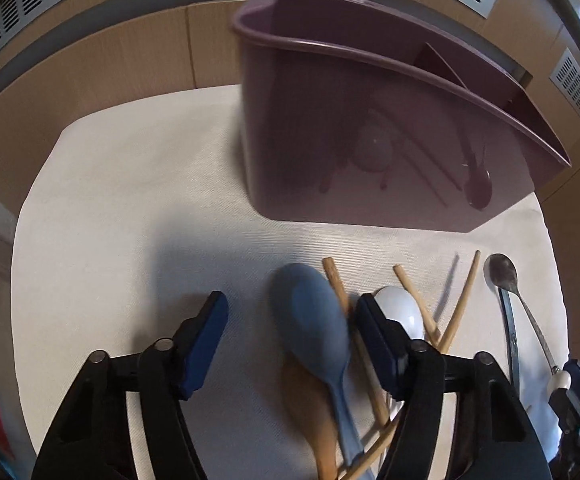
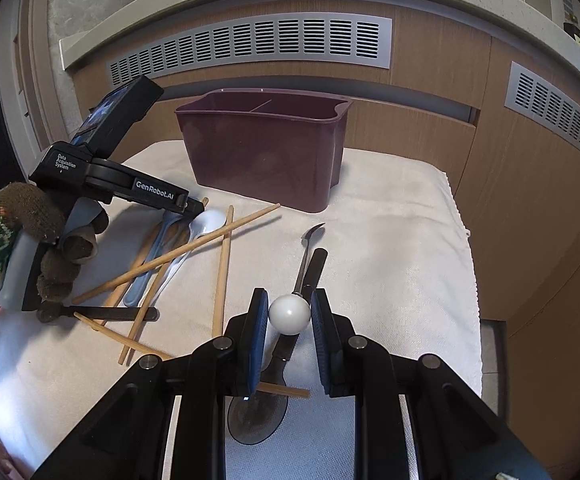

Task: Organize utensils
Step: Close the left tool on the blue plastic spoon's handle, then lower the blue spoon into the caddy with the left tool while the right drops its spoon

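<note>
A pile of utensils lies on a white towel [image 1: 130,220]: a blue spoon [image 1: 314,320], a wooden spoon [image 1: 310,408], a white spoon [image 1: 400,308] and several chopsticks [image 1: 462,300]. My left gripper [image 1: 290,308] hangs open over the pile with the blue spoon's bowl between its jaws. The left pad stands clear of it. My right gripper [image 2: 289,312] is shut on the white ball end [image 2: 289,314] of a metal spoon [image 2: 314,232], whose bowl points at the purple bin [image 2: 266,160]. The bin [image 1: 310,140] stands at the towel's far side.
A black-handled utensil [image 2: 316,264] lies under the metal spoon, and a dark ladle bowl [image 2: 256,416] sits below my right gripper. Another dark handle [image 2: 126,314] lies at the left. A gloved hand [image 2: 18,220] holds the left gripper [image 2: 194,208]. Wood panelling with vents [image 2: 250,44] rises behind.
</note>
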A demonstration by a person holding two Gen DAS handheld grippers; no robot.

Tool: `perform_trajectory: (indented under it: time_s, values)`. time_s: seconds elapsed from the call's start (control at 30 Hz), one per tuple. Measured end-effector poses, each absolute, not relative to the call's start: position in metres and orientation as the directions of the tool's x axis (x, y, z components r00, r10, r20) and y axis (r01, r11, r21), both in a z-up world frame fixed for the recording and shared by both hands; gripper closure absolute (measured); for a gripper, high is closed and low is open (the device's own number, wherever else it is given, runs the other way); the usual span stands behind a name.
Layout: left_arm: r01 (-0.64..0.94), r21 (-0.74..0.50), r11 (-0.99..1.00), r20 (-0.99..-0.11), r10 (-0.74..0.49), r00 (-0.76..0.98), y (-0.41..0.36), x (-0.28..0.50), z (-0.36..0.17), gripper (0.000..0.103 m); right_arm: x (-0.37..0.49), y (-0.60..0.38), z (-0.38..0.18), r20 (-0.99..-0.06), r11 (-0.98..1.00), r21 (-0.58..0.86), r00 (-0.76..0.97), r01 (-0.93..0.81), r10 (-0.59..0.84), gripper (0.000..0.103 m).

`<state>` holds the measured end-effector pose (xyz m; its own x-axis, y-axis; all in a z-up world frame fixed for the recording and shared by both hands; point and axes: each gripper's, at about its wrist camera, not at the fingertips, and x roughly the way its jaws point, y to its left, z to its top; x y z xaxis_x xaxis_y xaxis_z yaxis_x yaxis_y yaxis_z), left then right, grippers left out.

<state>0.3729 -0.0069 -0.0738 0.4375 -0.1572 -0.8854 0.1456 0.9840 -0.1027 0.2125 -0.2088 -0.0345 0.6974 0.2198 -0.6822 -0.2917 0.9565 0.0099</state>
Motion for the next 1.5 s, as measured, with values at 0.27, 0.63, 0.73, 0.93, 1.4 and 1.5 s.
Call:
perform_trajectory:
  time_s: [0.27, 0.63, 0.73, 0.93, 1.4, 1.5]
  values:
    - [0.203, -0.146, 0.968, -0.818, -0.233, 0.526, -0.009, 0.332, -0.06, 0.066, 0.201, -0.202, -0.005, -0.619, 0.953, -0.054, 0.758, -0.3, 0.203, 0.082]
    - [0.228, -0.177, 0.957, -0.596, -0.289, 0.75, 0.013, 0.233, 0.004, 0.074, 0.196, -0.206, 0.044, -0.555, 0.958, -0.026, 0.801, -0.286, 0.224, 0.082]
    - [0.242, -0.189, 0.952, -0.547, -0.307, 0.779, 0.02, 0.216, 0.025, 0.083, 0.191, -0.206, 0.051, -0.551, 0.96, -0.025, 0.806, -0.277, 0.218, 0.082]
    - [0.242, -0.185, 0.952, -0.534, -0.305, 0.789, 0.031, 0.204, 0.041, 0.092, 0.179, -0.205, 0.062, -0.523, 0.961, -0.036, 0.825, -0.275, 0.217, 0.082]
    - [0.274, -0.02, 0.962, -0.421, -0.257, 0.87, 0.013, 0.186, 0.128, 0.092, 0.167, -0.21, 0.126, -0.438, 0.948, -0.024, 0.856, -0.317, 0.275, 0.082]
    - [0.257, 0.058, 0.965, -0.338, -0.224, 0.914, 0.005, 0.192, 0.172, 0.092, 0.174, -0.21, 0.162, -0.382, 0.947, -0.031, 0.879, -0.319, 0.284, 0.082]
